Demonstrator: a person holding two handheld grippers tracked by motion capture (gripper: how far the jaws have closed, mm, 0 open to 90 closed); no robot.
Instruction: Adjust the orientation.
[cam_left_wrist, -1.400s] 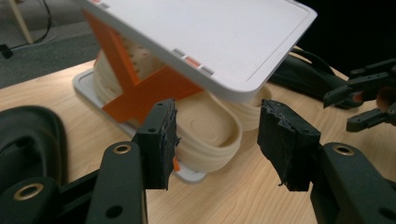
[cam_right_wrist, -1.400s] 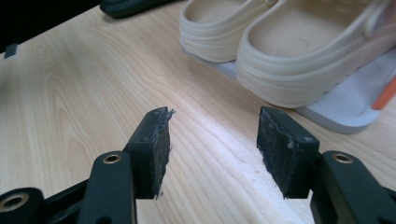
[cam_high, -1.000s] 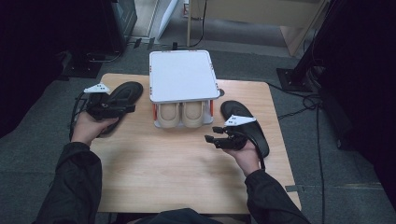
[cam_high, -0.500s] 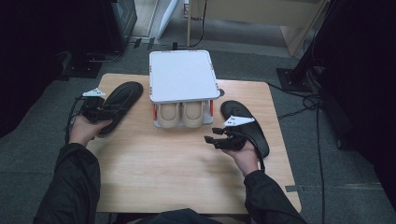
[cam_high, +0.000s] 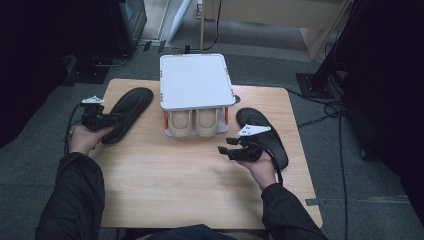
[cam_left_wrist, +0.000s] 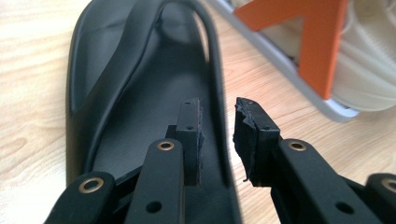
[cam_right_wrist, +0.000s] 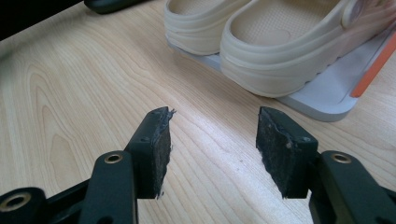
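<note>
Pinching the rim of the black sandal (cam_left_wrist: 140, 102) near the tabletop's left edge with my left gripper (cam_left_wrist: 217, 135), jaws just closed on it.
My right gripper (cam_right_wrist: 212, 149) hangs spread over bare wood, before the beige clogs (cam_right_wrist: 275, 42).

No text, label, brand, number or sign is readable on any thing in these pictures.

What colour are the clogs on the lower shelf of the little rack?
Cream or pale beige clogs, clearest in the right gripper view.
</note>
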